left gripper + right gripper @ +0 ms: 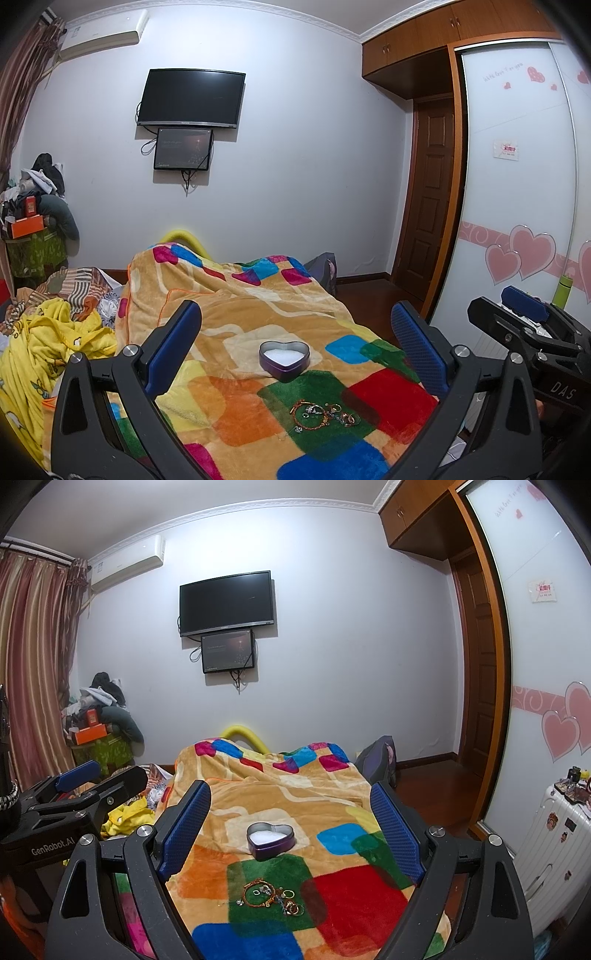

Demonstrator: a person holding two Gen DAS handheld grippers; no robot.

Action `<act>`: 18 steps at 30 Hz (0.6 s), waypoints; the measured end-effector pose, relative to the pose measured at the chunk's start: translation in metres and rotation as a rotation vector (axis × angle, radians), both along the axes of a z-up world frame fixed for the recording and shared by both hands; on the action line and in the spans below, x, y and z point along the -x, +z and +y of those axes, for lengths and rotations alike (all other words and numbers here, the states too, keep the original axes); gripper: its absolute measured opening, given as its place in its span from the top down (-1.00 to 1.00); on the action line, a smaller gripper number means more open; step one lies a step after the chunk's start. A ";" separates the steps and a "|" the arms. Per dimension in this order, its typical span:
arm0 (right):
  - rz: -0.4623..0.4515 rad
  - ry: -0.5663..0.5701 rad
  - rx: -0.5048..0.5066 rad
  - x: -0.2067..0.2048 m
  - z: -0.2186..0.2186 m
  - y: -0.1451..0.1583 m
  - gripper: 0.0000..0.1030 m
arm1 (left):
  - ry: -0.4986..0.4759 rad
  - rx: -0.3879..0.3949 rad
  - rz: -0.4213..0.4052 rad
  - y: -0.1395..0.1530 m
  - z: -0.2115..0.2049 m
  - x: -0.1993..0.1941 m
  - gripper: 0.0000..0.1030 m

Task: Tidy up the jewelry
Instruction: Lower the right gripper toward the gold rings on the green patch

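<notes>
A small pile of jewelry [325, 414], an orange beaded bracelet and several rings, lies on a green patch of the patchwork blanket [236, 325]. It also shows in the right wrist view [272, 895]. Behind it stands an open purple heart-shaped tin [283, 359] with white lining, seen in the right wrist view too [270, 840]. My left gripper [295, 343] is open and empty, held above the bed short of the jewelry. My right gripper [291, 818] is open and empty, alongside to the right; it shows in the left view [524, 306].
The blanket [258, 797] covers the bed. Yellow bedding [48, 343] is heaped at the left. A white suitcase [554, 842] stands at the right by the wardrobe door [517, 184]. A TV [191, 98] hangs on the far wall.
</notes>
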State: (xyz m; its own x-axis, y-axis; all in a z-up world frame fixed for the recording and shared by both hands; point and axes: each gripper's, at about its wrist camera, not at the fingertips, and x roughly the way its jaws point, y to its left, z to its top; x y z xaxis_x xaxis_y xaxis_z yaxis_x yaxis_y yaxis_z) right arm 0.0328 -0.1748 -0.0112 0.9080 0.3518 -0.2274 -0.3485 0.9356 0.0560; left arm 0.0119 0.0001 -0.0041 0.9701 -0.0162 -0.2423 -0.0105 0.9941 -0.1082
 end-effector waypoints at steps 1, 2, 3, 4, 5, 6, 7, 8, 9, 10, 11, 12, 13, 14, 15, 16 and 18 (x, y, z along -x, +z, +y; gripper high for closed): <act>0.000 0.000 0.000 0.000 0.000 0.000 -0.67 | -0.001 0.000 0.001 0.000 0.000 0.000 -1.00; 0.002 0.000 0.000 0.000 0.000 0.000 -0.67 | -0.001 0.002 0.002 0.000 0.000 0.000 -1.00; 0.004 0.000 0.000 0.000 0.000 -0.001 -0.67 | -0.001 0.003 0.004 -0.001 0.000 -0.002 -1.00; 0.005 0.000 0.000 0.000 0.000 -0.001 -0.67 | 0.001 0.004 0.006 -0.002 0.001 -0.003 -1.00; 0.009 0.000 0.001 -0.001 0.000 -0.002 -0.67 | 0.002 0.004 0.009 -0.003 0.001 -0.004 -1.00; 0.012 0.000 0.001 -0.002 0.000 -0.004 -0.67 | 0.002 0.005 0.011 -0.004 0.002 -0.005 -1.00; 0.016 0.000 0.003 -0.003 0.000 -0.004 -0.67 | 0.002 0.005 0.018 -0.006 0.002 -0.008 -1.00; 0.020 -0.001 0.004 -0.005 -0.001 -0.005 -0.67 | 0.001 0.006 0.023 -0.007 0.002 -0.008 -1.00; 0.028 -0.002 0.005 -0.007 -0.001 -0.006 -0.67 | 0.001 0.005 0.030 -0.009 0.002 -0.010 -1.00; 0.035 -0.003 0.004 -0.009 -0.001 -0.008 -0.67 | 0.003 0.004 0.041 -0.012 0.002 -0.014 -1.00; 0.048 -0.002 0.004 -0.013 -0.002 -0.011 -0.67 | 0.003 0.004 0.051 -0.015 0.002 -0.017 -1.00; 0.064 -0.003 0.006 -0.017 -0.003 -0.014 -0.67 | 0.004 0.006 0.061 -0.018 0.002 -0.019 -1.00; 0.074 -0.003 0.008 -0.019 -0.004 -0.015 -0.67 | 0.006 0.009 0.078 -0.022 0.004 -0.024 -1.00; 0.092 -0.004 0.013 -0.024 -0.005 -0.020 -0.67 | 0.007 0.011 0.092 -0.026 0.005 -0.028 -1.00; 0.111 0.000 0.015 -0.029 -0.006 -0.024 -0.67 | 0.009 0.012 0.106 -0.030 0.006 -0.032 -1.00; 0.124 0.002 0.016 -0.031 -0.007 -0.026 -0.67 | 0.009 0.013 0.128 -0.035 0.008 -0.037 -1.00; 0.167 -0.003 0.025 -0.040 -0.010 -0.036 -0.67 | 0.014 0.014 0.179 -0.048 0.011 -0.050 -1.00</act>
